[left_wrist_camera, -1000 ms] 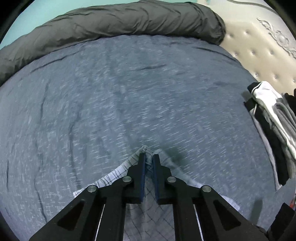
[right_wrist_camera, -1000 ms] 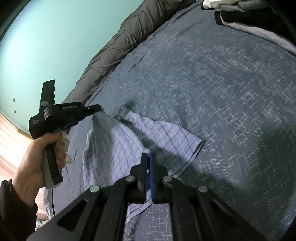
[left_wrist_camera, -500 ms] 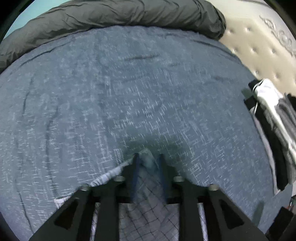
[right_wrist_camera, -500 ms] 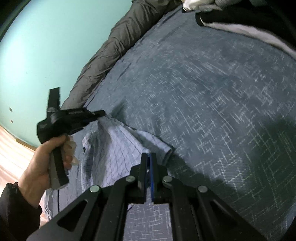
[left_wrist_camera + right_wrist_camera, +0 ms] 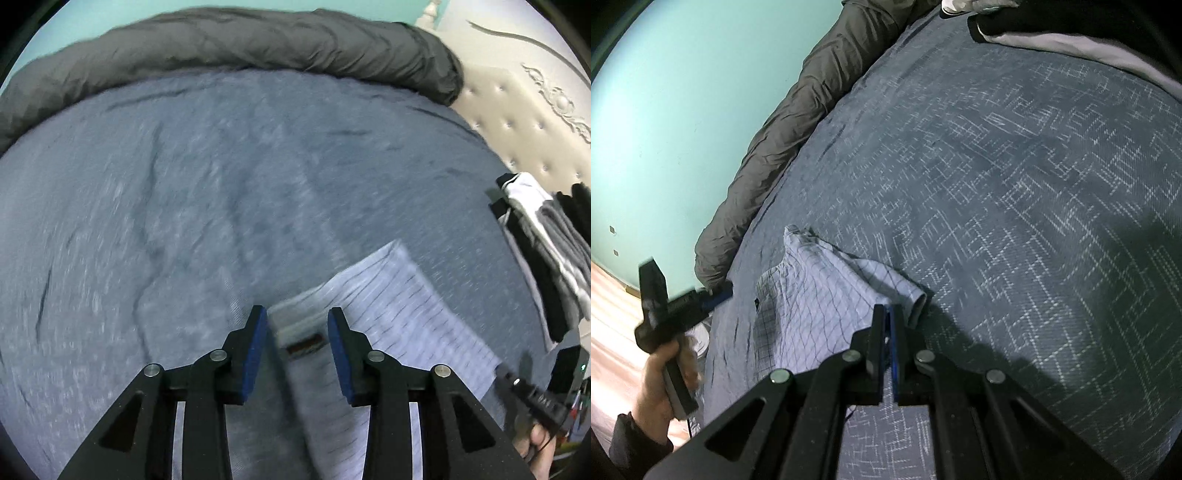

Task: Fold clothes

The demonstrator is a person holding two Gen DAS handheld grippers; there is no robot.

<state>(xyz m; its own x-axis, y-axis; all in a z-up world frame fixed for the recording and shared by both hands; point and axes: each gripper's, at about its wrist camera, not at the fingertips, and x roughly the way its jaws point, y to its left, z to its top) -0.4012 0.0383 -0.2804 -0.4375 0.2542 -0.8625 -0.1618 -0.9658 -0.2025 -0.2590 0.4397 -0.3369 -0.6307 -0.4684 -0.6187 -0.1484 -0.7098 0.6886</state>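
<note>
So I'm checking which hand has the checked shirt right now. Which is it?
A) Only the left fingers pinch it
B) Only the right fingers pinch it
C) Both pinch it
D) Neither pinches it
B: the right gripper is closed on an edge of the checked shirt, while the left gripper stands open above it, its fingers clear of the cloth.

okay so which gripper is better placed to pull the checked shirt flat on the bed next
Probably the right gripper: its jaws are shut on an edge of the checked shirt, so it can pull straight away. The left gripper has just opened, holds nothing, and would first need a new grip.
</note>
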